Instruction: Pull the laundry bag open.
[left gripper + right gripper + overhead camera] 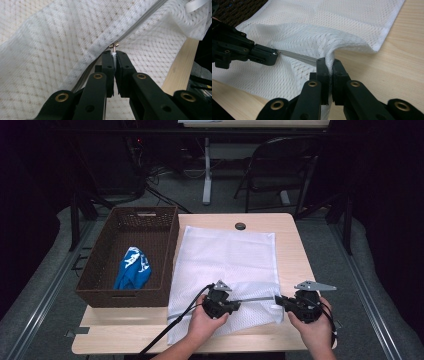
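Two hands at the bottom edge of the high view, one gripper in each. Left gripper (235,304) lower centre, jaws together on the small white zipper pull (113,53) of the mesh bag, metal slider just above the tips in the left gripper view. Right gripper (278,300) lower right, clamped on a bunched fold of mesh beside the zipper's end. One mesh laundry bag (225,257), white, fine-holed, see-through to the wood, flat across the middle of the frame, near edge lifted and puckered between the grippers. One grey zipper (297,57), taut between them. One brown woven basket (165,265) left of centre, touching the bag's edge. One blue cloth (133,269) inside it. One pale wooden table (295,255). One black folding chair (280,160), upper right.
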Tool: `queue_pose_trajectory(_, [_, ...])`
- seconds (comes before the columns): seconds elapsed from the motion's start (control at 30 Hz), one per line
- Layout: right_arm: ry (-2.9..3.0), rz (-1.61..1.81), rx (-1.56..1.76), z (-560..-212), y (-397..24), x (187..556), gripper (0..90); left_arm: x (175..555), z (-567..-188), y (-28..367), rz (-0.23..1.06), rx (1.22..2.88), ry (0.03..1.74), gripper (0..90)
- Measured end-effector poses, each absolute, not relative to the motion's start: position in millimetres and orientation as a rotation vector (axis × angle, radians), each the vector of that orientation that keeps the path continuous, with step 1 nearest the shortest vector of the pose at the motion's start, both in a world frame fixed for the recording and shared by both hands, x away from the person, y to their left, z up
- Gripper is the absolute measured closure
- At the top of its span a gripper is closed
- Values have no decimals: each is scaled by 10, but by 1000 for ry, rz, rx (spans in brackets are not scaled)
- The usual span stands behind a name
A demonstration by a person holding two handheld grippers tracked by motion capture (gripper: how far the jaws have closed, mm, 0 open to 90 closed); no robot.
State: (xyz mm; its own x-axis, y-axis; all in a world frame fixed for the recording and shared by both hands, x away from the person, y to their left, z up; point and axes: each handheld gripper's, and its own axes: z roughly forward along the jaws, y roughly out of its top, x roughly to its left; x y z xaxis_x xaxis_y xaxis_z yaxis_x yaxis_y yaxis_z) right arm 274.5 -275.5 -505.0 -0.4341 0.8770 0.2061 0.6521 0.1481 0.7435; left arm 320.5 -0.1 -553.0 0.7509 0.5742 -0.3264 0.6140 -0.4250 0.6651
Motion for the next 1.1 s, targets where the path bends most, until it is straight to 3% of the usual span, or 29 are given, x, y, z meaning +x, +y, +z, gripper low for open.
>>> queue_pose_trajectory(1.1, [2137,1170,1510,-5058,-2816,2749,865,3182,-5543,595,-20,2129,990,863])
